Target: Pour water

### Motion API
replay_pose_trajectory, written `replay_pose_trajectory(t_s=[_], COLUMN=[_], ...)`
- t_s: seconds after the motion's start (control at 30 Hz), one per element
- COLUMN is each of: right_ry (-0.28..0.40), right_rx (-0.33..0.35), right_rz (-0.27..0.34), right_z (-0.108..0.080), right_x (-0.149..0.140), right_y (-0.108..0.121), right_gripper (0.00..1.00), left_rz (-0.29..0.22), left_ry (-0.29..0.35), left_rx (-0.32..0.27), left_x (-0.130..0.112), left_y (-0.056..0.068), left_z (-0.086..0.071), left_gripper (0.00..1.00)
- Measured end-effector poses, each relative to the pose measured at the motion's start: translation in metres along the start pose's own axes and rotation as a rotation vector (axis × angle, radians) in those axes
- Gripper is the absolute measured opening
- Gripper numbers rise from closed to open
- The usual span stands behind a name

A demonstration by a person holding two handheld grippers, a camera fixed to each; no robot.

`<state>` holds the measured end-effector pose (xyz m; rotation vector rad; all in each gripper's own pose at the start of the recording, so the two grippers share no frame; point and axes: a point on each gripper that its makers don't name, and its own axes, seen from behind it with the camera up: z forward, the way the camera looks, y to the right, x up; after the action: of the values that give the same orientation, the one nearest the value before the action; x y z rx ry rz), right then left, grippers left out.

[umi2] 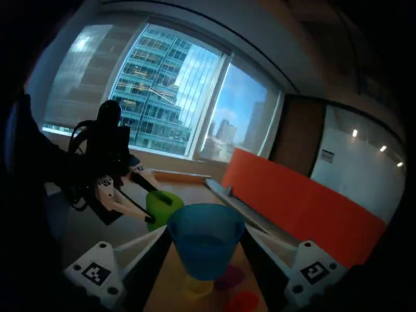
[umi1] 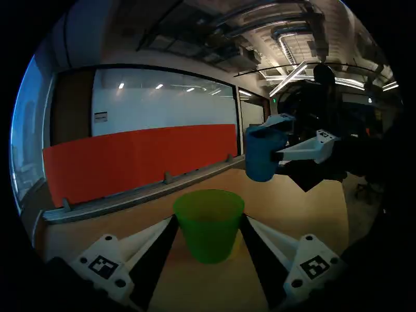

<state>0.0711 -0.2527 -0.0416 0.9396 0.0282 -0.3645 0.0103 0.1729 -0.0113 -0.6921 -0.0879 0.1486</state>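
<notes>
Green cup [umi1: 209, 229]: sitting nearest the lens at 6 o'clock in the left gripper view, upright and open-mouthed, between two white fingers.
Left gripper [umi1: 209, 221]: gripping the green cup, with one finger pressing on each side.
Blue cup [umi2: 206, 239]: sitting at 6 o'clock in the right gripper view, with what looks like water showing through its wall. In the left gripper view it is hanging at 1 o'clock [umi1: 262, 153], beyond the green cup and clear of the table.
Right gripper [umi2: 206, 233]: clamping the blue cup, a finger bearing on either side.
Cups together: staying near each other, not touching.
Table [umi1: 291, 208]: pale wooden top stretching under both cups.
Coloured discs [umi2: 231, 275]: yellow, purple and red, lying on the table below the blue cup at 6 o'clock.
Orange panel [umi1: 140, 156]: running along the table's far edge at 9 o'clock in the left gripper view.
Window [umi2: 156, 104]: showing towers and blue sky at 11 o'clock in the right gripper view.
</notes>
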Motion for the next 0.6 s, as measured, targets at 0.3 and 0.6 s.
replay_pose_trajectory(t_s=[0.3,0.6], right_ry=[0.000,-0.015], right_rx=[-0.012,-0.018], right_rz=[-0.112,-0.216], right_z=[0.005,0.016], right_x=[0.019,0.032], right_y=[0.013,0.023], right_gripper=[0.91,0.91], left_rz=[-0.017,-0.028], left_ry=[0.009,0.017], left_rx=[-0.010,-0.018], left_x=[0.001,0.004], left_y=[0.004,0.007], left_z=[0.003,0.003], left_gripper=[0.85,0.85])
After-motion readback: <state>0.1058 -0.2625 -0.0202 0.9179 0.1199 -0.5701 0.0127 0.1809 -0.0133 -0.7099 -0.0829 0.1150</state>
